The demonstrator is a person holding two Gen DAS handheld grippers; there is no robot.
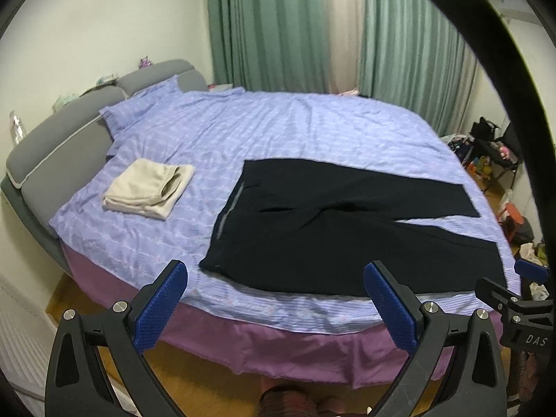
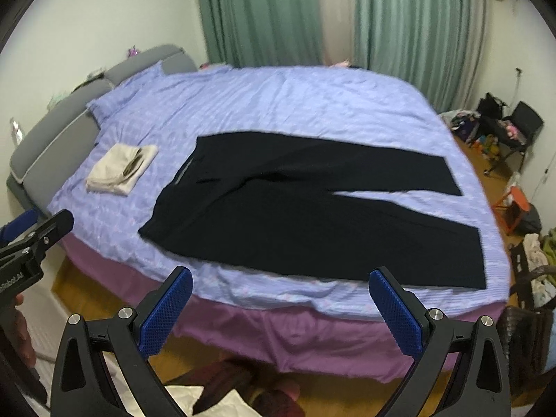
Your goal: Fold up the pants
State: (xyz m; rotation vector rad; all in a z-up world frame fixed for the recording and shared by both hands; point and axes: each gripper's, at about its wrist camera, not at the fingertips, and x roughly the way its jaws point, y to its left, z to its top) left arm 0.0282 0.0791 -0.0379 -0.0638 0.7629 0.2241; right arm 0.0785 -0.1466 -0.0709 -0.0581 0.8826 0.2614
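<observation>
On a bed (image 1: 278, 128) spread with a lavender cover, seen from above its near edge, with both grippers raised short of the mattress. At left of the frame: grey padded headboard (image 1: 66, 139), a pillow, then a folded cream garment (image 1: 147, 187) lying well apart from the task's thing. At centre and right: black pants (image 1: 330, 229) laid flat, waistband (image 1: 229, 208) toward the left, two legs running right and splitting into a narrow V near the right edge of the bed. Likely soft, light and limp; bound to sag and crease if lifted by one point, so best taken at two points together. Good holds, by judgement: the near waistband corner (image 2: 147, 231) at lower left of the cloth, and the near leg hem (image 2: 477, 260) at lower right, both just inside the bed's front edge. Dark fabric, slightly blurred, so seams and pockets hard to make out.

Left gripper (image 1: 274, 302) at bottom centre of its own view: blue pads spread wide, nothing between them. Right gripper (image 2: 279, 307) likewise spread wide and empty.

Open cover beyond the pants, toward the green curtains (image 1: 264, 27), leaves room to carry the near leg over the far one. Little margin at right, where the hems lie near the mattress edge; cluttered floor and a chair (image 2: 514, 128) at far right.
</observation>
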